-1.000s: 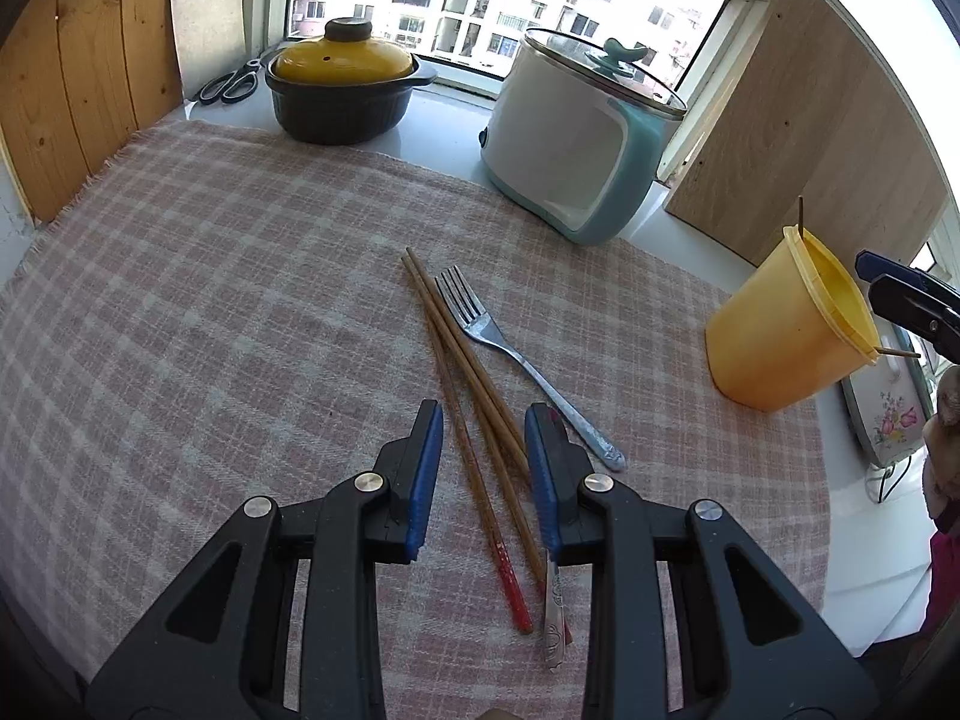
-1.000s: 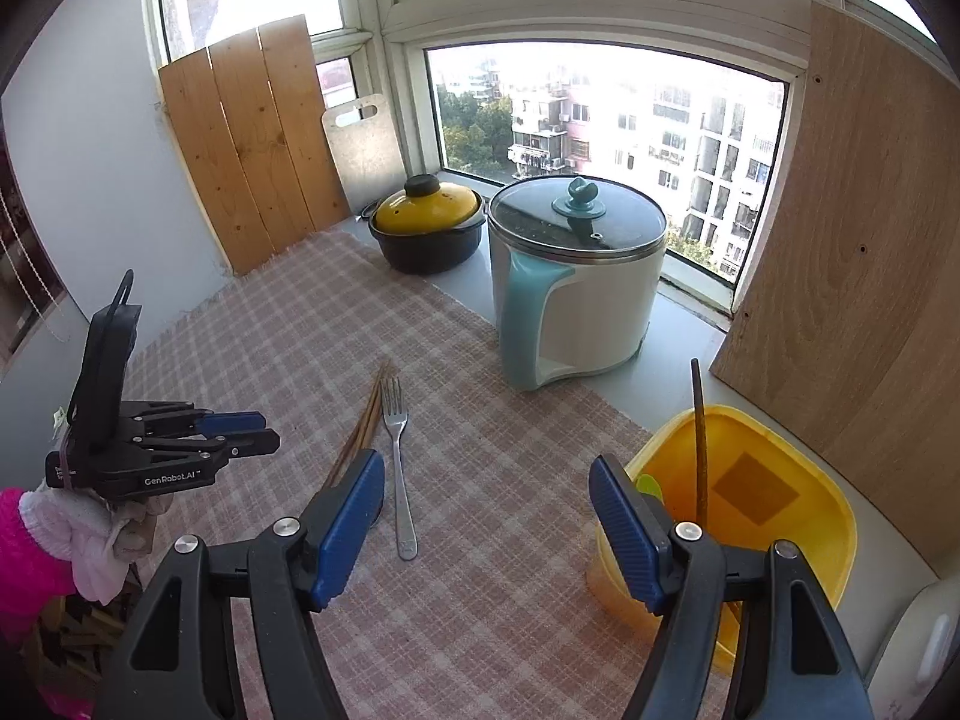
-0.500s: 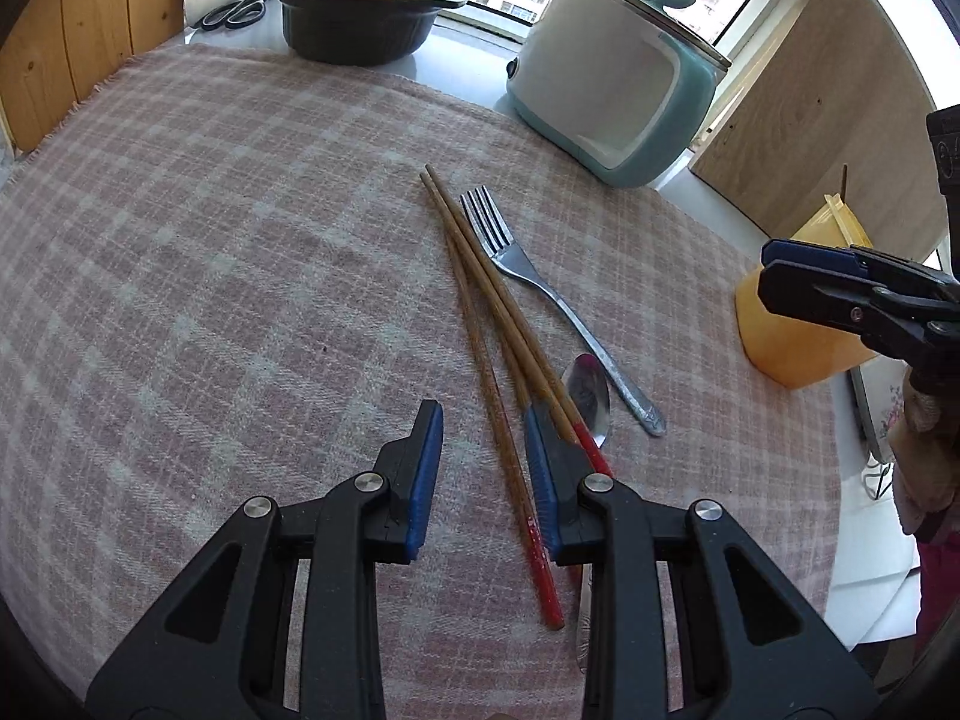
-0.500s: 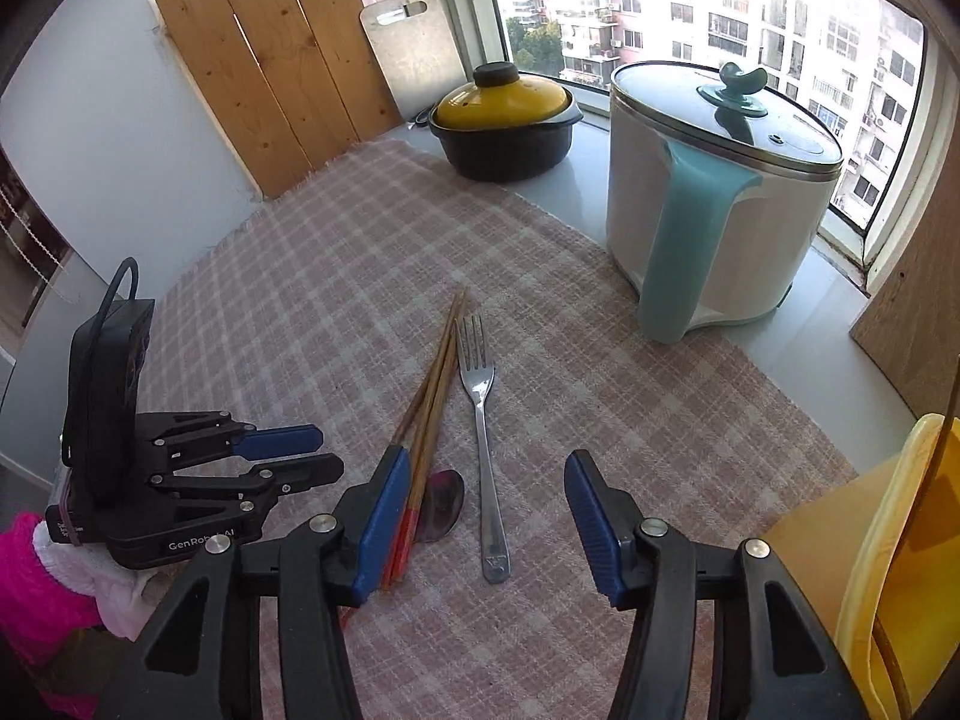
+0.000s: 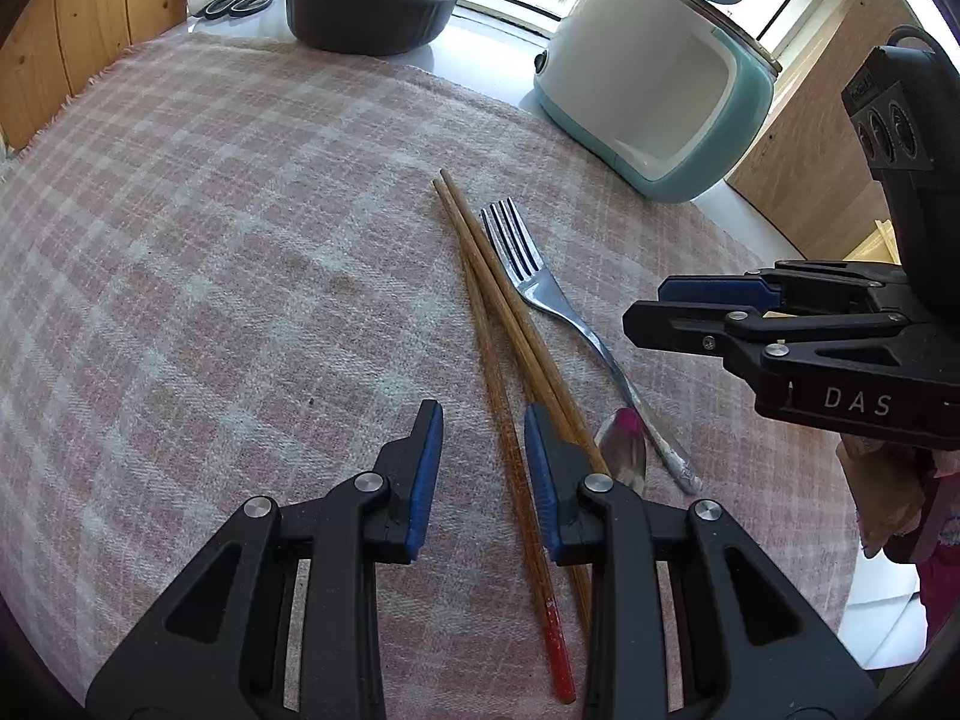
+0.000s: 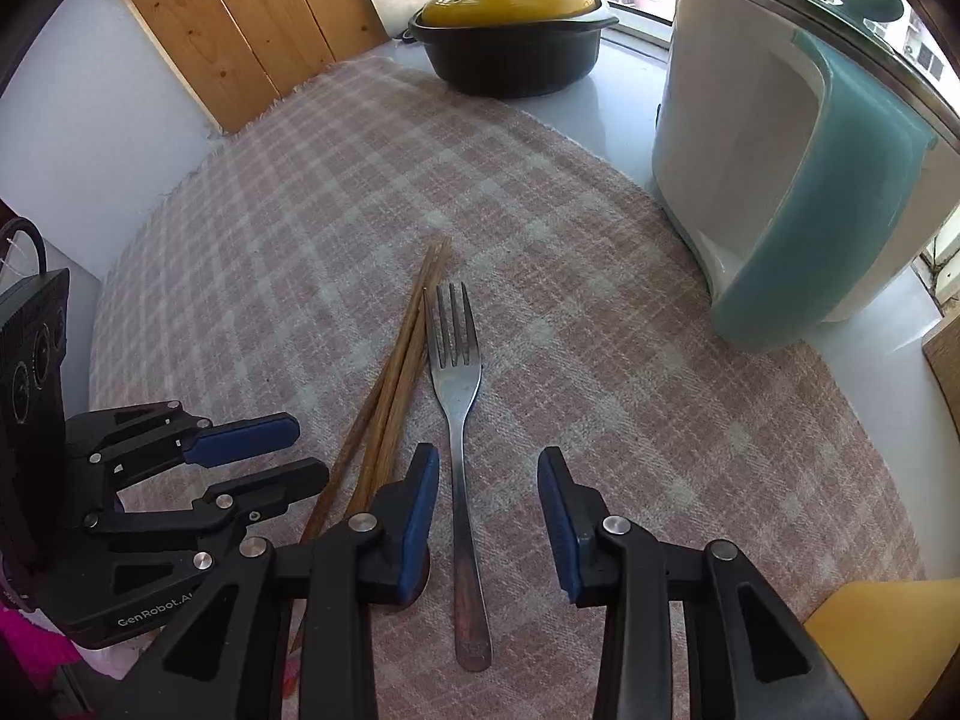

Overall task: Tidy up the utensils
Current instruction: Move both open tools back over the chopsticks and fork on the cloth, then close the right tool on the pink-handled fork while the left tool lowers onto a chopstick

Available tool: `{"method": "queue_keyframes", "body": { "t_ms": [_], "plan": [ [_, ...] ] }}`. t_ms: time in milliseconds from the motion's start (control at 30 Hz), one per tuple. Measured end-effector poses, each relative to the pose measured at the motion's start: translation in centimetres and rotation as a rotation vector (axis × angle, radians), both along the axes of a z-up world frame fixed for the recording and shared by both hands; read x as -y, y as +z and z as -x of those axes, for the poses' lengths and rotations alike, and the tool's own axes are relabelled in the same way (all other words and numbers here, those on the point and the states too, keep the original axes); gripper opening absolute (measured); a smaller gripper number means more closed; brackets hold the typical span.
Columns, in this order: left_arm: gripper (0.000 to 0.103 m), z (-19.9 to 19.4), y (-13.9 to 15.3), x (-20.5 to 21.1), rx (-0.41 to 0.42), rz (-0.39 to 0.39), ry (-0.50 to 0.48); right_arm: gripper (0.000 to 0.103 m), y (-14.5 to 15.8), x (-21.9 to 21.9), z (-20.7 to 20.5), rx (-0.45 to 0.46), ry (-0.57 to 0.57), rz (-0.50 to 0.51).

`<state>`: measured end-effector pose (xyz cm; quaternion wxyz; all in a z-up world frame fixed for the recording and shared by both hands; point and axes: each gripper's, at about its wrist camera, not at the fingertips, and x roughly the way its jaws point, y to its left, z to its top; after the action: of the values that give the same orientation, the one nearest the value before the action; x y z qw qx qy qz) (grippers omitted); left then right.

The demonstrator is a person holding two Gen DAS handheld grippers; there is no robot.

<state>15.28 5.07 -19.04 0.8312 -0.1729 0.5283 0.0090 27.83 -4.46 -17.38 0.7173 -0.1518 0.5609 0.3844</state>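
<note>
Several wooden chopsticks (image 5: 486,300) with red ends lie on the checked cloth (image 5: 210,240), beside a metal fork (image 5: 540,294) and a small spoon (image 5: 624,456). My left gripper (image 5: 483,468) hangs low over the chopsticks, open, with one stick running between its blue pads, untouched. In the right wrist view, my right gripper (image 6: 487,492) straddles the handle of the fork (image 6: 456,372). Its jaws are closing and the pads stand clear of the handle. The chopsticks (image 6: 396,378) lie just left of it, with the left gripper (image 6: 309,450) beyond them. The right gripper (image 5: 645,303) also shows in the left wrist view.
A dark pot with a yellow lid (image 6: 510,18) and a white and teal cooker (image 6: 780,150) stand at the back by the window. A yellow container (image 6: 870,630) sits at the near right. Scissors (image 5: 240,0) lie beside the pot. Wooden boards lean at the left.
Both grippers have come down toward the utensils. The right one swung from above the yellow container to over the fork, and its jaws have narrowed. The left gripper's jaw gap is unchanged.
</note>
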Motion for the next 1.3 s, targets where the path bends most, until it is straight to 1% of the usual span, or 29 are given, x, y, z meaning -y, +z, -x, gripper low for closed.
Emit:
{"method": "queue_keyframes", "body": {
  "t_ms": [100,333,467,533,633,733,800,933,1000,1133,1233,1300],
  "plan": [
    [0.027,-0.4,-0.3,-0.1,-0.007,-0.005,-0.001,0.035,-0.4,-0.7,-0.6,0.003,0.007,0.003],
    [0.027,-1.4,-0.5,0.2,-0.013,-0.059,-0.012,0.035,-1.3,-2.4,-1.6,0.02,0.034,0.015],
    [0.026,-2.3,-0.7,0.5,-0.015,-0.085,-0.023,0.035,-1.5,-3.0,-2.0,0.024,0.048,0.002],
    [0.023,-2.6,-0.8,0.6,-0.016,-0.115,-0.029,0.035,-1.6,-3.2,-2.1,0.027,0.054,0.001],
    [0.019,-2.9,-0.8,0.7,-0.022,-0.131,-0.035,0.035,-1.8,-3.6,-2.4,0.033,0.065,-0.001],
    [0.011,-2.9,-0.6,0.6,-0.019,-0.134,-0.043,0.035,-1.9,-4.0,-2.6,0.041,0.074,0.0],
    [0.007,-2.7,-0.5,0.5,-0.017,-0.158,-0.042,0.035,-2.1,-4.5,-2.7,0.049,0.081,0.004],
    [0.004,-2.4,-0.4,-0.8,-0.026,-0.168,-0.015,0.035,-2.2,-5.0,-2.9,0.058,0.097,-0.005],
    [0.004,-2.1,-0.8,-1.8,-0.037,-0.148,0.003,0.035,-2.2,-5.3,-3.0,0.063,0.104,-0.01],
    [0.004,-1.5,-0.5,-3.0,-0.022,-0.048,0.033,0.035,-2.2,-5.8,-3.1,0.052,0.111,-0.027],
    [0.004,-1.3,-0.1,-3.1,-0.012,0.0,0.049,0.035,-2.3,-6.2,-3.0,0.047,0.126,-0.032],
    [0.008,-1.3,0.1,-2.7,-0.011,0.028,0.031,0.035,-2.3,-6.4,-2.9,0.045,0.134,-0.034]
  ]
}}
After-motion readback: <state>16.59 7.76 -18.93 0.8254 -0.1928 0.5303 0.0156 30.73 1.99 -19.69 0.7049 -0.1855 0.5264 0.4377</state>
